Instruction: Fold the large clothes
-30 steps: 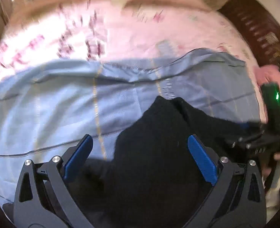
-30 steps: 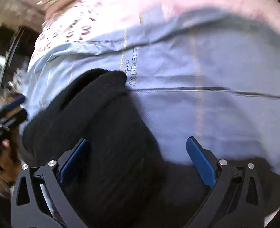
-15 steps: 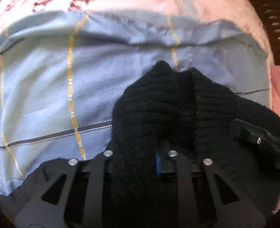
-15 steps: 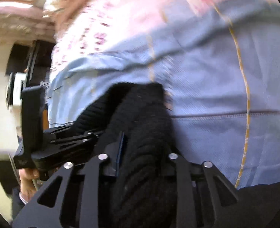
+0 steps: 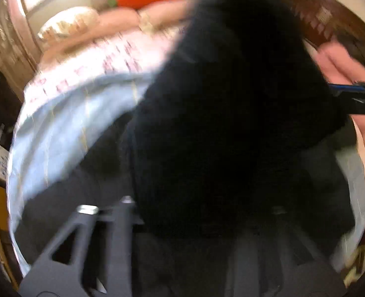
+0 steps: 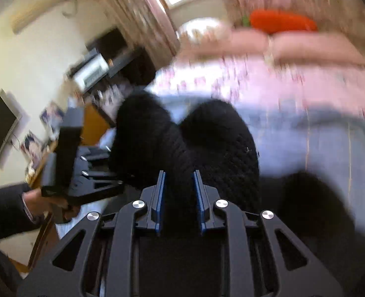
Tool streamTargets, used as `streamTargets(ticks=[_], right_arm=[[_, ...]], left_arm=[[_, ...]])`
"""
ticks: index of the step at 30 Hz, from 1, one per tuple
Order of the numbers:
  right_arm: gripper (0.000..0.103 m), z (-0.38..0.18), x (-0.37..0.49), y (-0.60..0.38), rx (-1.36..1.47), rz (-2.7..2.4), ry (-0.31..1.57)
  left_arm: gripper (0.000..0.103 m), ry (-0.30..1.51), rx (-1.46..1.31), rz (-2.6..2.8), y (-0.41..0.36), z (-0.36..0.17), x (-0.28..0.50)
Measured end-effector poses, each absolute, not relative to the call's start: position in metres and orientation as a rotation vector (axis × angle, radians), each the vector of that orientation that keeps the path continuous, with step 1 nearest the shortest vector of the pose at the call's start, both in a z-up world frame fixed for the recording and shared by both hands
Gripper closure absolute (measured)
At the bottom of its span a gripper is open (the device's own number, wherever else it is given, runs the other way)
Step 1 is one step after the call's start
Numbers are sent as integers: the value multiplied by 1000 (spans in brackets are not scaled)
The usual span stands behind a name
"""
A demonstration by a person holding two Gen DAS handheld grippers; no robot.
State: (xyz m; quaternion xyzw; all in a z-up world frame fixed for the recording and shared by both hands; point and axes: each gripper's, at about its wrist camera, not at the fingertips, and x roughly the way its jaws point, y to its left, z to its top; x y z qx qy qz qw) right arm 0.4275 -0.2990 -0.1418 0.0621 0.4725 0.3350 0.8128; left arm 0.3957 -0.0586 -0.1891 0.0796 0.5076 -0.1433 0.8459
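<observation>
Black knit sweater (image 6: pixel 214 148) is bunched ahead of your right claw (image 6: pixel 178 198), clamped on it; left claw's (image 5: pixel 182 212) state unclear; next, carry the fold across.

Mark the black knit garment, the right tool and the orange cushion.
black knit garment (image 6: pixel 222 133): right wrist view, bunched knit above the pads.
right tool (image 6: pixel 178 198): right wrist view, between fingertips.
orange cushion (image 6: pixel 281 22): right wrist view, middle.
</observation>
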Motion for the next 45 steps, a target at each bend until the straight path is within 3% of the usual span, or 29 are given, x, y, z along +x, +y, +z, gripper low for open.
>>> streamTargets(ticks=[1, 2, 4, 6, 12, 15, 20, 25, 27, 29, 33, 36, 38, 39, 40, 45], right_arm=[[77, -156, 409, -302, 131, 675, 1050], [73, -174, 388, -308, 146, 612, 1112], [54, -197, 363, -313, 187, 530, 1183], [44, -216, 343, -315, 238, 422, 1206], [44, -209, 313, -288, 195, 236, 1096], [44, -197, 319, -264, 52, 177, 1014], [44, -214, 378, -263, 99, 128, 962], [44, -256, 432, -291, 229, 125, 1067], [44, -258, 435, -290, 231, 187, 1076], [44, -255, 428, -287, 187, 230, 1054], [17, -269, 411, -293, 215, 281, 1100], [15, -299, 409, -292, 313, 350, 1193], [15, -312, 411, -287, 354, 360, 1215], [24, -315, 413, -283, 371, 370, 1222], [45, -316, 416, -278, 386, 394, 1231], [79, -300, 426, -247, 256, 472, 1277]], left_arm=[[13, 1087, 188, -295, -62, -202, 367], [12, 1086, 208, -289, -66, -211, 347], [12, 1153, 278, -322, -76, -239, 309], [12, 1157, 324, -328, -79, -252, 284], [7, 1092, 168, -385, -36, -219, 244], [4, 1049, 83, -347, -31, -195, 277], [4, 1000, 18, -141, -34, -181, 351], [4, 1027, -39, -13, -45, -220, 412], [4, 1032, 28, 124, -44, -240, 417], [4, 1046, -90, 138, -24, -250, 399], [4, 1203, -316, 135, 9, -288, 356], [5, 1261, -395, 45, 7, -314, 338], [5, 1278, -378, 17, -2, -320, 338], [5, 1282, -359, -2, -7, -320, 339], [5, 1284, -339, -28, -14, -321, 340], [2, 1291, -203, -139, -57, -323, 350]])
